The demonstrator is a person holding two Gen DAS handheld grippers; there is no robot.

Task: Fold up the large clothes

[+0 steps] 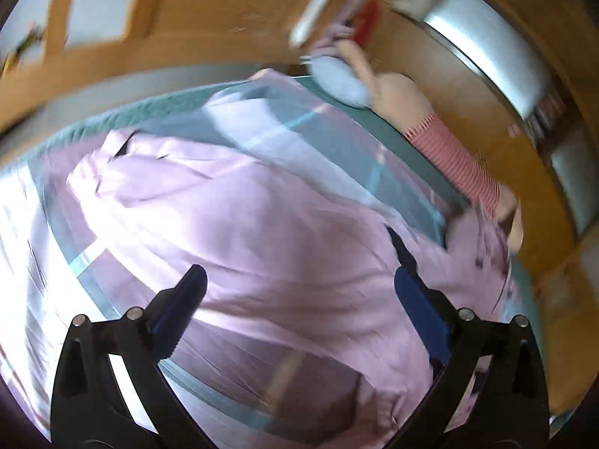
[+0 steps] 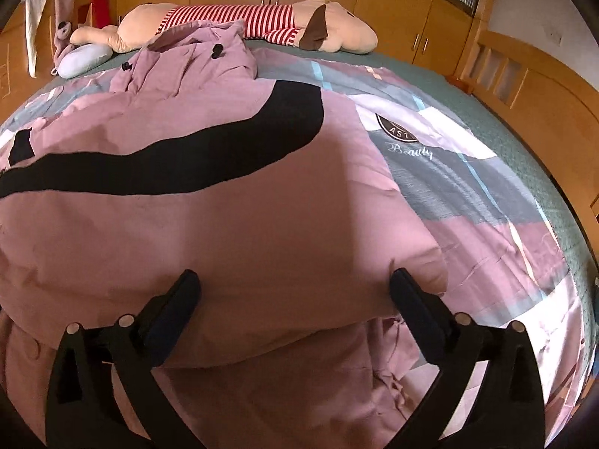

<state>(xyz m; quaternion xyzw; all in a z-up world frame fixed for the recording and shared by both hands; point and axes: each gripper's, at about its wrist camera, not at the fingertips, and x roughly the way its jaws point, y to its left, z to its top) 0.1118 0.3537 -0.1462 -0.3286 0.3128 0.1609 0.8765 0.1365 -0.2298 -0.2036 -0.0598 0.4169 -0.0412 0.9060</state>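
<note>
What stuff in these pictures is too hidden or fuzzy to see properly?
- Left wrist view: the shelf items at the top are smeared by motion blur.
- Right wrist view: the pink coat is cut off by the left edge.
- Right wrist view: the badge lettering is too small to read fully.

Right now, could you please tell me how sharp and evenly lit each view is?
Left wrist view: motion-smeared, sun glare washing out the pink garment. Right wrist view: crisp, evenly lit, a soft shadow on the garment, strong fisheye bending at the bed's edges.

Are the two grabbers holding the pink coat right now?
No, nothing is held. The left gripper and right gripper are both wide open above the pink coat on the bed.
</note>
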